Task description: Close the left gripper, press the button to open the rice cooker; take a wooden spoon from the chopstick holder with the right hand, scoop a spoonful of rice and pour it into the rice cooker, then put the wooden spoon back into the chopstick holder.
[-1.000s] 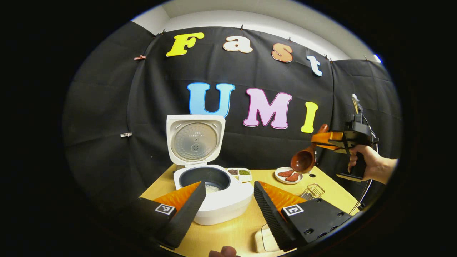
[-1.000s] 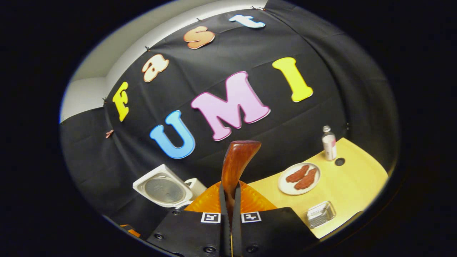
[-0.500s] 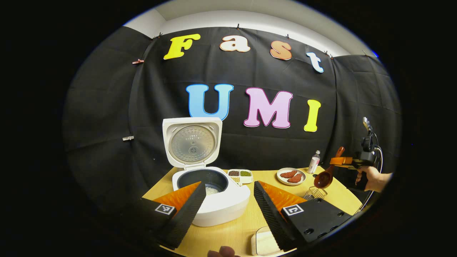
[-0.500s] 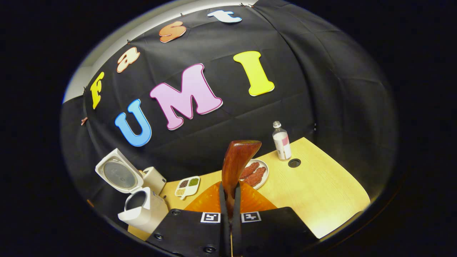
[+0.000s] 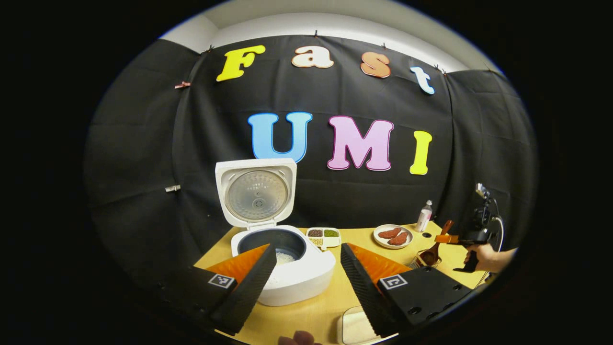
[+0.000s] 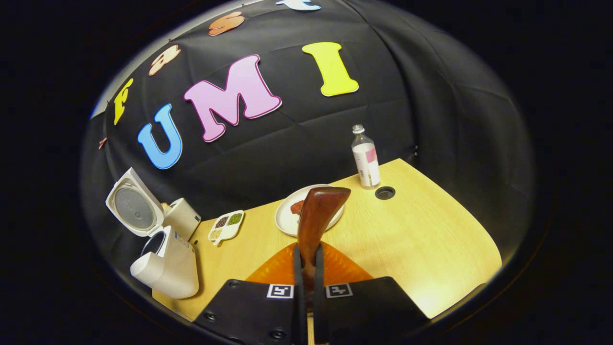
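your right gripper (image 6: 306, 268) is clamped on the wooden spoon (image 6: 317, 215) handle, its bowl down at the chopstick holder (image 5: 421, 258) near the tabletop's (image 6: 431, 249) right edge. it's stiff, light and smooth, so grip mid-handle. your left gripper (image 5: 306, 278) hangs apart before the open rice cooker (image 5: 282, 268).

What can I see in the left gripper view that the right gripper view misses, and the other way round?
Left gripper view: rice inside the cooker, the wire holder with the spoon bowl at its top, the hand holding the right tongs, and the open left tongs.
Right gripper view: the right tongs shut on the spoon handle up close, and a white box behind the cooker.
Both: the open cooker, spoon, grain dish, plate, bottle, table.
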